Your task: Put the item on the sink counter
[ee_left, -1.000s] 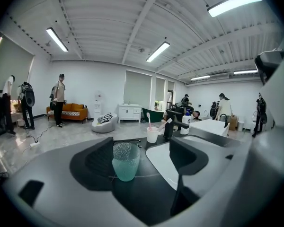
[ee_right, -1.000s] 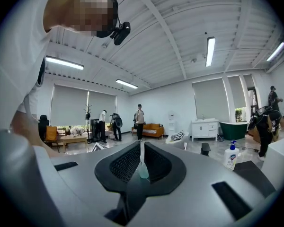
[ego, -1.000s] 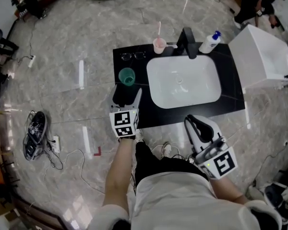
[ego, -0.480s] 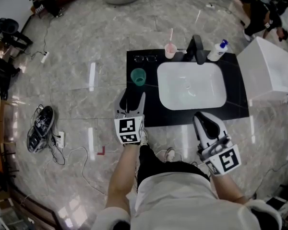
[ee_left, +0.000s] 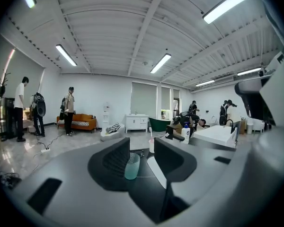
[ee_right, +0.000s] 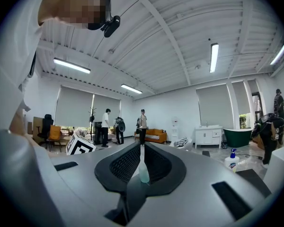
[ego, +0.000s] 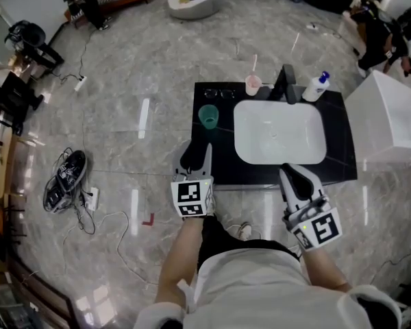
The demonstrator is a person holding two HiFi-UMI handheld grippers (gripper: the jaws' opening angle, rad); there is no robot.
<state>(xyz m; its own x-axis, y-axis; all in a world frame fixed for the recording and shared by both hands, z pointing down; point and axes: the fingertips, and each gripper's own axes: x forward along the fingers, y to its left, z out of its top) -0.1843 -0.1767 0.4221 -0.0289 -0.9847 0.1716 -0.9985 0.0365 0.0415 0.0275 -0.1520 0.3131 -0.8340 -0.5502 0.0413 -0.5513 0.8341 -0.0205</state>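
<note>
Green cup (ego: pixel 208 116) stands upright on the black counter (ego: pixel 222 157), just left of the white basin (ego: pixel 279 132). The left claw (ego: pixel 196 147) hangs at the counter's front-left edge, apart from the cup. Its jaws are partly open, have just been closing, and hold nothing. The right claw (ego: pixel 293 171), at the front edge, is closed to a slit and empty.

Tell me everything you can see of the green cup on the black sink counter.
The green cup is a translucent teal tumbler, plastic by its look, with no handle. It stands upright, mouth up, and looks empty, on the black counter, left of the white basin and apart from it. Only the counter touches it.
</note>
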